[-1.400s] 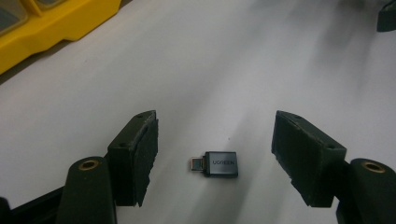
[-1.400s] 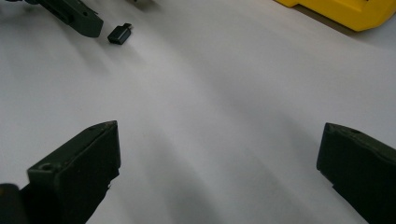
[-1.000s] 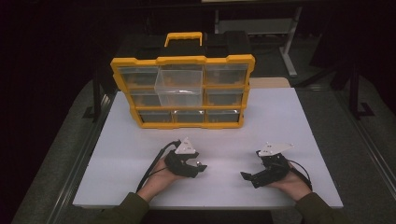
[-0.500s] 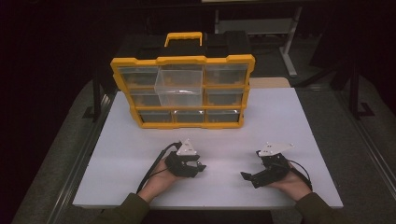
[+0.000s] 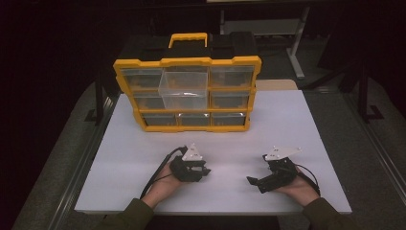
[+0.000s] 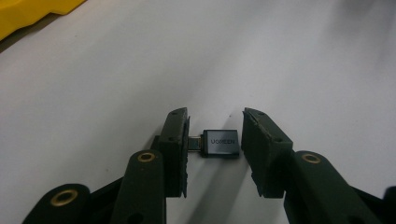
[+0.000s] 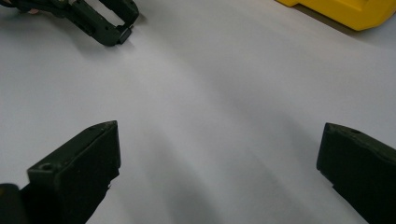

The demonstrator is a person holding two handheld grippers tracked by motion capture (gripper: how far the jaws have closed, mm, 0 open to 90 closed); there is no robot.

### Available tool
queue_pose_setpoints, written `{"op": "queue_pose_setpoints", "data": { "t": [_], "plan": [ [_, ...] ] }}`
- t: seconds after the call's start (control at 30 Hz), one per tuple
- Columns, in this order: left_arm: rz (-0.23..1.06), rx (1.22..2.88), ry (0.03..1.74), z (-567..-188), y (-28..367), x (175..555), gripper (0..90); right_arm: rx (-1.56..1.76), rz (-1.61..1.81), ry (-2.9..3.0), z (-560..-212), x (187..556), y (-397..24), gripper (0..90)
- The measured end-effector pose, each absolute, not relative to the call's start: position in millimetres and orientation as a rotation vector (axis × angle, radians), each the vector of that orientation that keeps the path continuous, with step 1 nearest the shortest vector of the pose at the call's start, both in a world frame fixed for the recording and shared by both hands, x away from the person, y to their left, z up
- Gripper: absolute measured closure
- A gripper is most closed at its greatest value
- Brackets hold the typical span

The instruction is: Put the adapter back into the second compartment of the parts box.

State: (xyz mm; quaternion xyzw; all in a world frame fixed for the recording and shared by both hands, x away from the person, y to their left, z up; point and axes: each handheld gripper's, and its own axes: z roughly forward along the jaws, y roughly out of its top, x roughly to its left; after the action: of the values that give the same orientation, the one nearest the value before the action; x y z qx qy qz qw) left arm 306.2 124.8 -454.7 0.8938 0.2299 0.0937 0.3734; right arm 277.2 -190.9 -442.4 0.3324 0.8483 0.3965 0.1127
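With the left gripper (image 6: 213, 147) fingers apart around the small grey adapter (image 6: 221, 144) on the tabletop (image 6: 280, 60) (its plug end touching one finger), centre it before closing; the right gripper (image 7: 219, 163) fingers gape wide over nothing.

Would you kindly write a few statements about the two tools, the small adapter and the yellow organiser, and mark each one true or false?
1. A small dark grey USB adapter lies between the jaws of the left tool. True.
2. The right tool is clamped on a screw. False: its jaws stand wide apart over bare white tabletop.
3. One clear drawer of the yellow and black plastic drawer organiser sticks out. True.
4. The organiser lies flat with its handle toward the person. False: it stands upright at the table's far side, handle on top.
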Motion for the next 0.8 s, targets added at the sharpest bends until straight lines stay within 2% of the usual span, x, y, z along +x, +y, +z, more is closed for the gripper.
{"op": "queue_pose_setpoints", "data": {
  "t": [0.8],
  "plan": [
    [0.236, 2.301, 0.590, -454.1, 124.7, 307.8, 64.7, 0.981, 1.168, 2.489, -442.5, 277.3, -190.4, 0.0]
  ]
}}
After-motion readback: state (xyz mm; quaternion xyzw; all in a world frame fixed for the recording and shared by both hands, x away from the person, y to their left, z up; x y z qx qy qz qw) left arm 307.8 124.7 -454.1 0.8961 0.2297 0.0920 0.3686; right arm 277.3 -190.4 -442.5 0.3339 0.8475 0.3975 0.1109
